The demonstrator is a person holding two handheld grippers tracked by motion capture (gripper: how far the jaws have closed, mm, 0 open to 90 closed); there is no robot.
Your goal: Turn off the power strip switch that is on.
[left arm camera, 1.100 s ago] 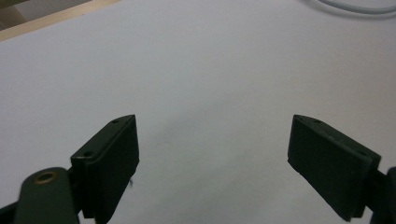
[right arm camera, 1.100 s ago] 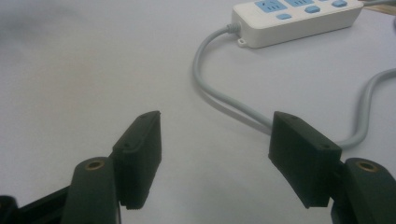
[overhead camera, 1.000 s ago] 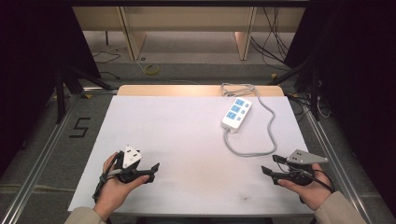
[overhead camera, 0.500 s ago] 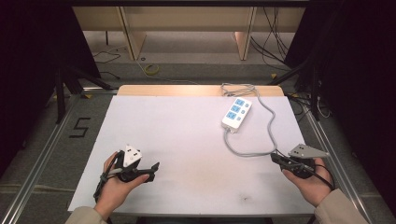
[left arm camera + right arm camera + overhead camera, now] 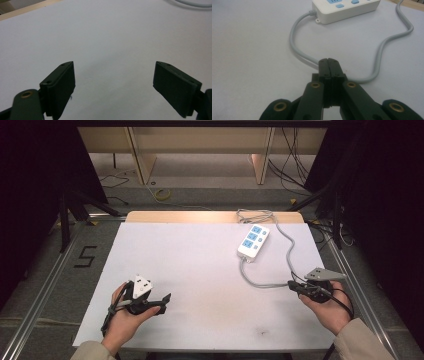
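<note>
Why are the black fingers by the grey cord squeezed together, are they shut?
Yes, shut. The right gripper has its fingers pressed flat together with no gap. Nothing is between them; the grey cord lies on the table beyond.

White surface [image 5: 200, 270] with bare wood strip [image 5: 200, 216] along far edge. Grey floor all round; black "5" mark [image 5: 86, 256] on floor at left. Metal rail [image 5: 45, 285] runs beside surface at left, another at right [image 5: 350, 280]. Beyond far edge: light wooden furniture legs [image 5: 140, 155], loose cables [image 5: 295, 160], yellow cable coil [image 5: 162, 195]. Dark curtains both sides. Light dim, even.
</note>
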